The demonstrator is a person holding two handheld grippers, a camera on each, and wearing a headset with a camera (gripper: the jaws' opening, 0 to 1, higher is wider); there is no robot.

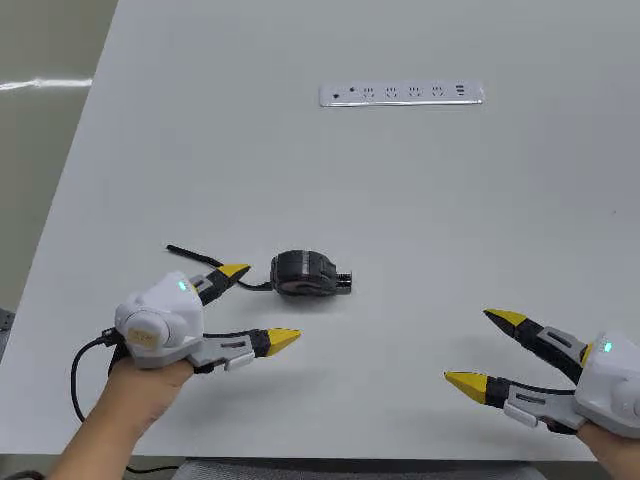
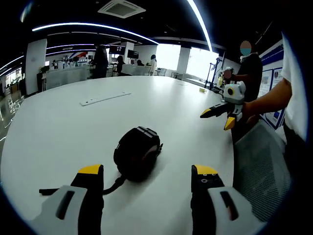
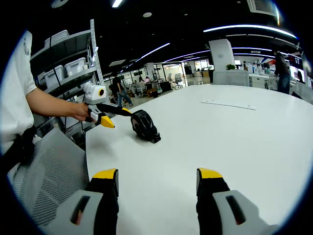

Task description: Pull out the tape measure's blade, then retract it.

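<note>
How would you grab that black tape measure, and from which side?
Probably pinch the tape measure across its flat sides, coming from the strap end with the open left gripper. The blade tip points the other way, toward the right gripper, leaving it free.

You have one tape measure point(image 1: 303, 273) on one table point(image 1: 420, 200), one power strip point(image 1: 401, 95) at 12 o'clock from it, and two grippers: the left gripper point(image 1: 265, 303) and the right gripper point(image 1: 475, 348).

A broad white table point(image 1: 420, 190) carries a power strip point(image 1: 401, 94) towards its far side. Left of the table lies glossy grey floor point(image 1: 40, 180). Beyond the table bright windows point(image 2: 168, 56) glow under long ceiling light strips point(image 2: 98, 25); a mesh chair point(image 3: 54, 166) stands at its near edge.
</note>
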